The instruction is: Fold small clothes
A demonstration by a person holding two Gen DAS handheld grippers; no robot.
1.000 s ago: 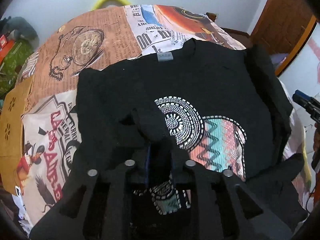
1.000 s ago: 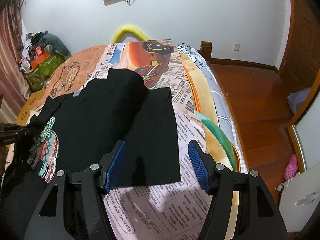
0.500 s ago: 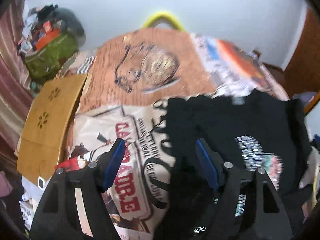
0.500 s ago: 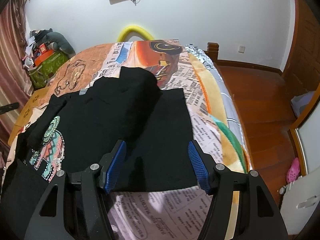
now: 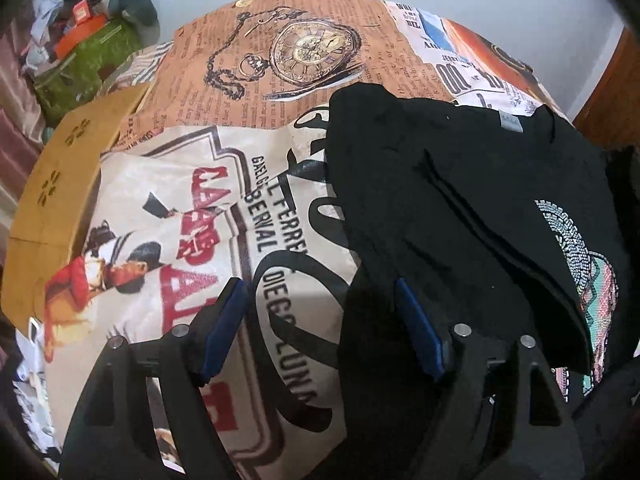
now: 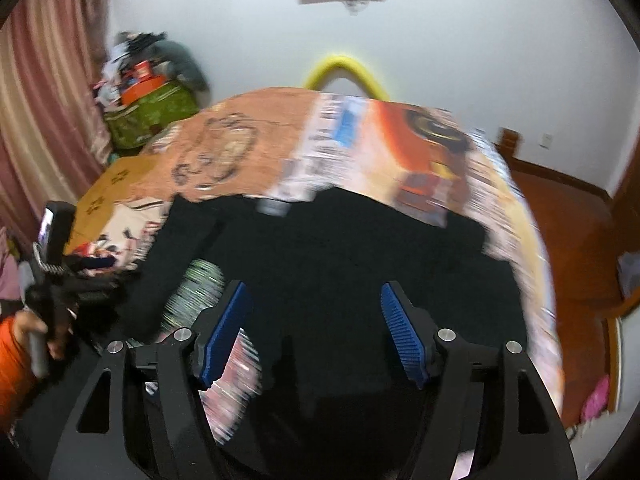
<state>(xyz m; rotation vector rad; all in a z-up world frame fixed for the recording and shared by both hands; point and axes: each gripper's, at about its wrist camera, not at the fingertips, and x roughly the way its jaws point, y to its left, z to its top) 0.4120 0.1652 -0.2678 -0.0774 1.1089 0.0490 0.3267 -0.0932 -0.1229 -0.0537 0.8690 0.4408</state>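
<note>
A small black T-shirt with a beaded round and zigzag print lies on the printed bedspread. Its left sleeve is folded in over the body. My left gripper is open and empty over the shirt's left edge, its right finger above black cloth. In the blurred right wrist view the shirt fills the middle. My right gripper is open and empty above it. The left gripper shows there at the far left, held by a hand.
A yellow-brown wooden board lies at the bed's left side. A green bag with clutter stands by the pink curtain. A yellow curved headboard is at the far end. Wooden floor lies to the right.
My left gripper let go of the folded-in sleeve, opened and swung left to the shirt's left edge. My right gripper moved left over the shirt's middle, staying open.
</note>
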